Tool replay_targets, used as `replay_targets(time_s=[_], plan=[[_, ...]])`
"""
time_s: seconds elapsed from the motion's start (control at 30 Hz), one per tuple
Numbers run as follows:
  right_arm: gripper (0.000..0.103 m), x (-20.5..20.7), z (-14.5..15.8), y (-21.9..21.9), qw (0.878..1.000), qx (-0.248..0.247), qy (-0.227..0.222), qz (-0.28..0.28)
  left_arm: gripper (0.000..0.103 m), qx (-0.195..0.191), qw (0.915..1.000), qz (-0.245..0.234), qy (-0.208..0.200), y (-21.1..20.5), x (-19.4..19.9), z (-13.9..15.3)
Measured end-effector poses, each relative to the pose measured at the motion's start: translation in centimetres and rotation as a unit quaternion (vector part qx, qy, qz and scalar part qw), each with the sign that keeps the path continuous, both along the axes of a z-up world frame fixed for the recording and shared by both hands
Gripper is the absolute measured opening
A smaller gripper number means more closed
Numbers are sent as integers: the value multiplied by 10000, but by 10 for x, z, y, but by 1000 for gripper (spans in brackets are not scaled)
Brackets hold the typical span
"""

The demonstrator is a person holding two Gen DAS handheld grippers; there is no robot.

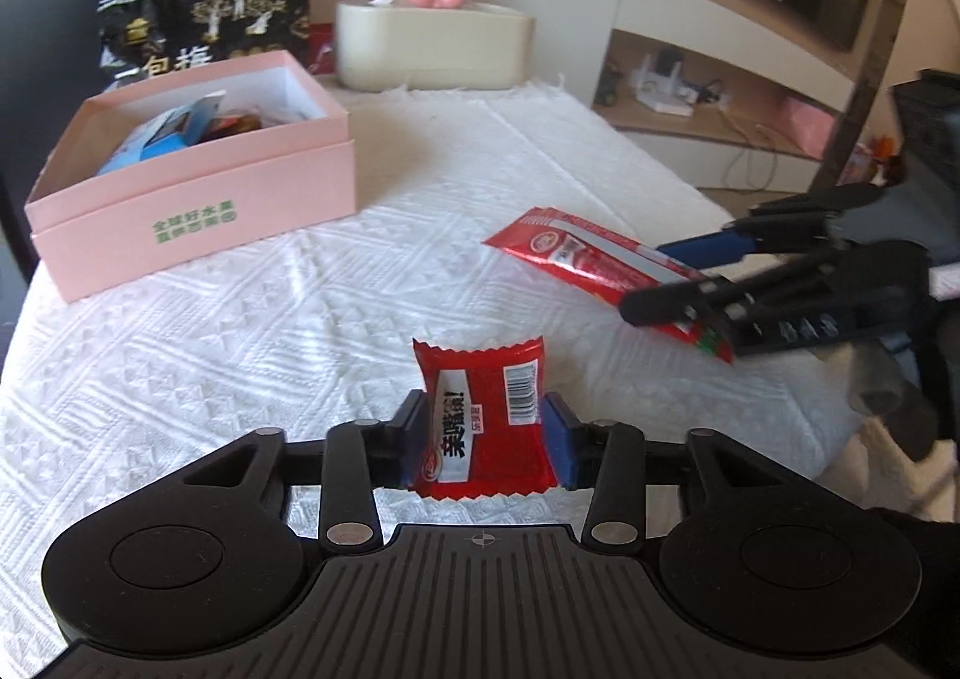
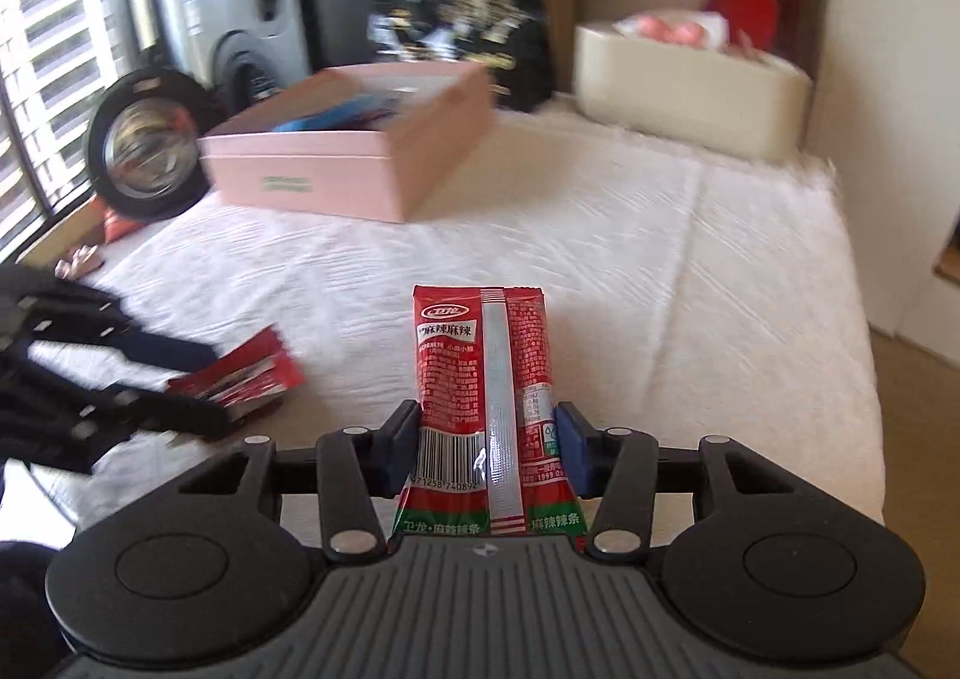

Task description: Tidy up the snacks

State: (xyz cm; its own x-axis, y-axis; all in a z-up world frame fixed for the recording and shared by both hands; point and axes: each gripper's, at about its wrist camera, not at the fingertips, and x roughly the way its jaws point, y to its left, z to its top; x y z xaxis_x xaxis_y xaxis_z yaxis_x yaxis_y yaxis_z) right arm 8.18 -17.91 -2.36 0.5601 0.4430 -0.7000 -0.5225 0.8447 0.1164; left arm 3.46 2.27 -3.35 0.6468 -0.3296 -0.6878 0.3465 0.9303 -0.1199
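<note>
Left wrist view: the left gripper (image 1: 485, 442) is clenched on a small red snack packet (image 1: 483, 418), which stands upright between the blue pads (image 1: 558, 448), lifted above the white cloth (image 1: 360, 283). The pink box (image 1: 198, 187) sits far and to the left, open, with several blue and dark wrapped snacks already lying inside, so part of the sorting looks done. Behind the box stands a black snack bag (image 1: 210, 15), and to its right a cream tissue box (image 1: 432, 45). On the right, the right gripper (image 1: 690, 277) pinches a long red snack stick (image 1: 594, 259), its free end pointing toward the box.

Right wrist view: the right gripper (image 2: 486, 448) is closed on the long red snack stick (image 2: 483, 379), which juts forward from between the pads. The pink box (image 2: 360, 168) lies far ahead and a little left, well apart from the stick. At the left edge, blurred, the left gripper (image 2: 198, 385) holds the small red snack packet (image 2: 240, 376) low over the white cloth (image 2: 660, 271).

As I judge it, both held snacks remain to be carried to the box and dropped in; no other loose snack shows on the cloth
</note>
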Motion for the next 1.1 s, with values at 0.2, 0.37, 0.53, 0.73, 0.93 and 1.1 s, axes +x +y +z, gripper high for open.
replay_targets(time_s=[0.2, 0.37, 0.53, 0.73, 0.93, 1.1], plan=[[56, -10, -10, 16, 9987, -450, -236, -69, 66, 443, 9990, 24, 28, -19, 6, -11], [68, -15, -20, 10, 9985, -363, -342, -213, 67, 354, 9993, 92, 102, -17, 9, -12], [82, -18, -29, 0, 9986, 158, -269, -425, 68, 388, 9991, 173, -2, -20, 6, -14], [84, -33, -29, 3, 9987, 121, -355, -348, 68, 275, 9993, 201, -166, -17, -3, -17], [84, -12, -19, -10, 9979, 473, -4, -437, 67, 320, 9991, 189, -186, -18, -1, -17], [77, 5, -23, -4, 9982, 379, 91, -455, 64, 279, 9992, 215, -193, -17, 0, -16]])
